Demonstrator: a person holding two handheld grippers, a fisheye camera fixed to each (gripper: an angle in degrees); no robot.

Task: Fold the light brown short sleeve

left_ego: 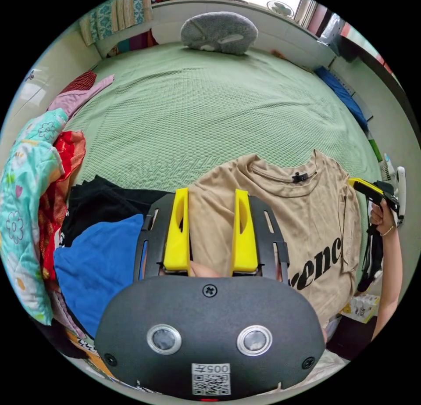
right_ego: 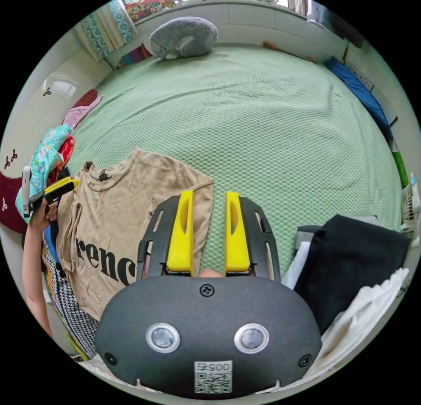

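- The left gripper point(left_ego: 211, 229), black-bodied with two yellow jaws, hung nearest in the left gripper view, its jaws apart and empty over the left shoulder side of the tan shirt.
- The right gripper point(right_ego: 209, 231), of the same make, hung with its jaws likewise parted and gripping nothing, over the shirt's right edge where it met the bare cover.
- The light brown short-sleeve T-shirt with black lettering point(left_ego: 302, 229) lay face up, collar pointing away from the person, at the near edge of the green textured bed cover point(left_ego: 210, 111).
- Both side edges of the shirt, sleeves included, looked turned in over the front, so I judged the side folds done; the bottom-to-collar fold was not yet made, and the hem hung off the bed's edge.
- Just left of the shirt lay a blue cloth point(left_ego: 96, 264) on a black garment point(left_ego: 105, 198), with a red and floral heap point(left_ego: 30, 194) beyond them.
- Well right of the shirt sat a folded black garment point(right_ego: 355, 260) on white fabric point(right_ego: 368, 308).
- Far beyond the shirt, at the bed's head, rested a grey plush cushion point(left_ego: 219, 32).
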